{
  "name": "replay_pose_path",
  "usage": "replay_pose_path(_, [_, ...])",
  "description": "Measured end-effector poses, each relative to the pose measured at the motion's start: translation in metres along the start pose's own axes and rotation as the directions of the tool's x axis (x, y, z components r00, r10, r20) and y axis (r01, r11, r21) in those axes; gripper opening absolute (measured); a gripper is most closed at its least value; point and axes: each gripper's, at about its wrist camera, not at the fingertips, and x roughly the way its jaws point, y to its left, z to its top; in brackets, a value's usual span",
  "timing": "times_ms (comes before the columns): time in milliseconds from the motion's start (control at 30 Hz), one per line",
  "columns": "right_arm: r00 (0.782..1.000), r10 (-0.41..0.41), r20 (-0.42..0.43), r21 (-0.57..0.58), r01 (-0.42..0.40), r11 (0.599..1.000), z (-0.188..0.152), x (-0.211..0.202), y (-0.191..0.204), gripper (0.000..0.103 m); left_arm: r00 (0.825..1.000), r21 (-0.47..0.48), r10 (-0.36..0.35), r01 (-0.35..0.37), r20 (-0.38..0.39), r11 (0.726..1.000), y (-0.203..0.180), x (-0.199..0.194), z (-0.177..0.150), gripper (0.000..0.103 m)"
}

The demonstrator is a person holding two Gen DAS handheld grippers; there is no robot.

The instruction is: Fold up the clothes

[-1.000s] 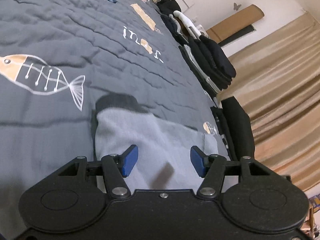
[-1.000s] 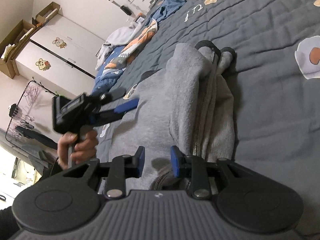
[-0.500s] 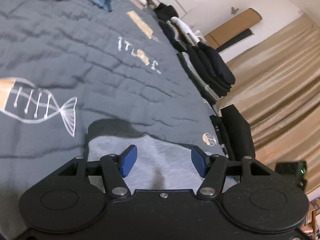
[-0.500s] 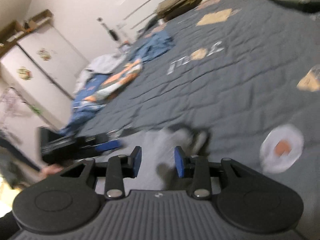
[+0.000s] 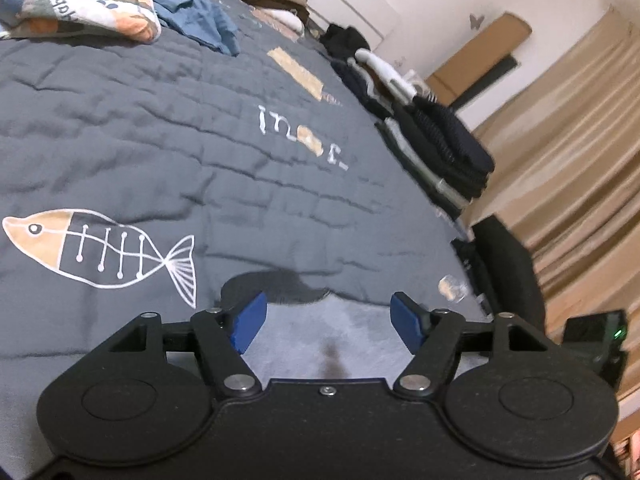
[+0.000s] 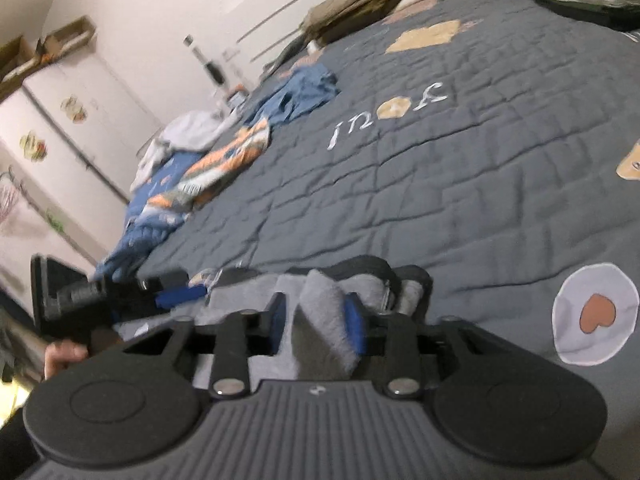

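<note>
A grey garment (image 6: 320, 320) with dark cuffs is laid on a dark grey quilt (image 6: 440, 184) printed with fish, eggs and lettering. In the right wrist view, a raised fold of the garment is clamped between the blue pads of the right gripper (image 6: 316, 320); its jaws have just been closing, and the cloth is pinched tight between them. The dark cuffs (image 6: 384, 272) are seen just beyond the pads, resting on the quilt.

In the left wrist view, the left gripper (image 5: 326, 320) is held over the garment's near part (image 5: 340, 340) with its fingers well apart; its jaws have just been opening, and no cloth is pressed by the pads, though grey fabric is seen below and between them. A dark cuff (image 5: 276, 284) lies just ahead of the pads. The left gripper is also seen from the right wrist view (image 6: 180, 294), held in a hand (image 6: 64, 354) at the left edge, beside the garment.

Crumpled blue and patterned clothes (image 5: 100, 4) are piled at the far end of the quilt. A stack (image 5: 440, 148) of folded dark clothes is set along the quilt's right edge, near tan curtains (image 5: 580, 168).
</note>
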Motion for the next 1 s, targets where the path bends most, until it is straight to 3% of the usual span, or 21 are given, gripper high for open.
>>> replay_pose_path(33, [1.0, 0.02, 0.019, 0.023, -0.02, 1.0, 0.0, -0.003, -0.001, 0.004, 1.0, 0.014, 0.013, -0.013, -0.005, 1.0, -0.001, 0.002, -0.001, 0.068])
replay_pose_path(167, [0.991, 0.046, 0.124, 0.073, -0.056, 0.996, 0.005, -0.024, -0.008, 0.004, 0.999, 0.011, 0.042, -0.042, 0.007, 0.999, 0.006, -0.001, -0.002, 0.068])
replay_pose_path(367, [0.999, -0.005, 0.046, 0.105, 0.0, 0.994, -0.005, -0.002, -0.033, 0.004, 0.998, -0.027, 0.052, -0.053, -0.037, 0.998, 0.017, 0.014, -0.006, 0.07])
replay_pose_path(467, [0.999, 0.006, 0.037, 0.139, -0.011, 0.99, -0.009, 0.006, -0.041, 0.005, 0.998, -0.062, 0.04, -0.043, -0.052, 0.997, 0.023, 0.025, -0.01, 0.07])
replay_pose_path(533, [0.999, 0.013, 0.032, 0.16, -0.018, 0.987, -0.012, 0.011, -0.046, 0.005, 1.0, -0.081, 0.02, -0.022, -0.023, 0.996, 0.027, 0.028, -0.01, 0.051])
replay_pose_path(567, [0.999, 0.014, 0.037, 0.164, -0.019, 0.986, -0.012, 0.011, -0.048, 0.005, 1.0, -0.076, 0.009, -0.01, -0.007, 0.997, 0.027, 0.028, -0.009, 0.018])
replay_pose_path(667, [0.998, 0.01, 0.068, 0.173, -0.022, 0.985, -0.013, 0.007, -0.049, 0.005, 0.998, 0.012, -0.016, 0.016, 0.054, 1.0, 0.015, 0.022, -0.008, 0.012])
replay_pose_path(767, [0.996, 0.008, 0.087, 0.165, -0.023, 0.986, -0.012, 0.005, -0.048, 0.005, 0.998, 0.048, 0.002, -0.005, 0.066, 0.999, 0.009, 0.022, -0.008, 0.012])
replay_pose_path(833, [0.999, -0.008, 0.054, 0.158, -0.001, 0.987, -0.013, 0.01, -0.049, 0.005, 0.999, 0.019, 0.052, -0.052, 0.018, 0.998, 0.014, 0.028, -0.008, 0.019])
replay_pose_path(900, [1.0, -0.028, 0.005, 0.144, 0.027, 0.989, -0.015, 0.017, -0.051, 0.008, 0.997, -0.006, 0.077, -0.077, 0.004, 0.997, 0.019, 0.028, -0.008, 0.036])
replay_pose_path(1000, [0.999, -0.045, -0.02, 0.149, 0.047, 0.988, -0.01, 0.012, -0.051, 0.023, 0.994, -0.012, 0.102, -0.101, 0.049, 0.995, 0.019, 0.012, -0.003, 0.052])
